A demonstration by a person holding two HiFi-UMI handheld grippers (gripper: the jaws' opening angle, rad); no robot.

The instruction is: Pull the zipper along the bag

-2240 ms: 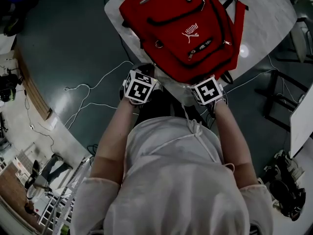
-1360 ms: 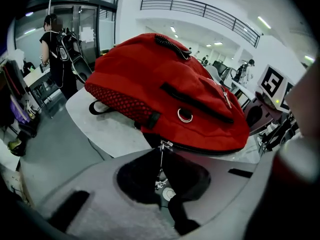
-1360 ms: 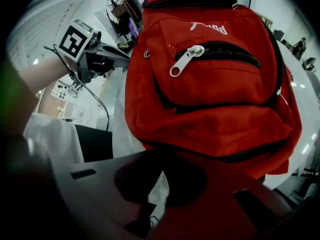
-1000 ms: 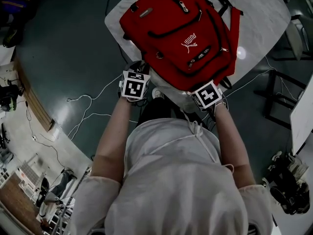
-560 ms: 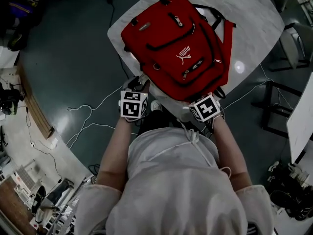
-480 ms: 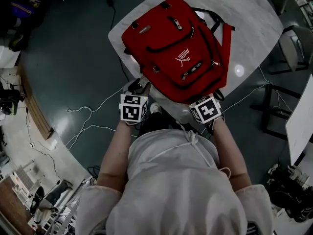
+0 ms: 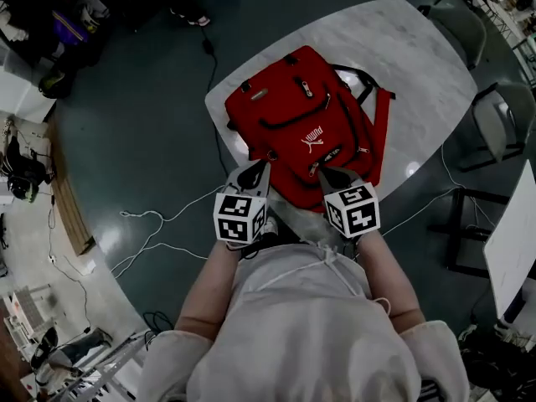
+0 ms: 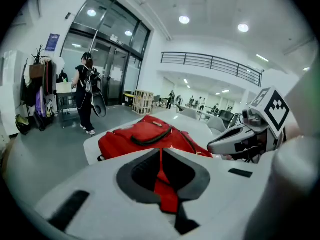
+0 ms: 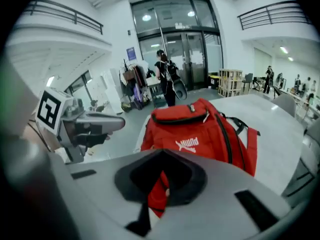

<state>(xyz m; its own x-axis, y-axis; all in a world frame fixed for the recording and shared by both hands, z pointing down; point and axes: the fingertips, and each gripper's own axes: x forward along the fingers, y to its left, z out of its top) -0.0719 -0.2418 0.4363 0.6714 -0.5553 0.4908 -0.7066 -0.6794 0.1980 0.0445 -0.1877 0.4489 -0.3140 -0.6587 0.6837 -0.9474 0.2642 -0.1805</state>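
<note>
A red backpack [image 7: 301,128] lies flat on the white table [image 7: 419,65], its top handle away from me and its straps to the right. The front pocket's zipper [image 7: 333,152] runs under the white logo. My left gripper [image 7: 258,167] hovers over the bag's near left corner; its jaws are closing, tips almost together, nothing between them. My right gripper [image 7: 328,174] hangs over the near edge by the front pocket, jaws together and empty. In the left gripper view the bag [image 8: 145,134] lies beyond the jaws [image 8: 160,151]. The right gripper view shows it [image 9: 200,129] beyond the tips [image 9: 162,154].
Chairs [image 7: 498,120] stand at the table's right side. White cables [image 7: 159,224] trail over the dark floor at the left. A dark frame [image 7: 469,224] stands at the lower right. A person [image 8: 85,91] with a backpack stands near the glass doors.
Both grippers have risen from the table's near edge to over the bag's near end. The bag looks smaller and farther off. It has not shifted on the table.
</note>
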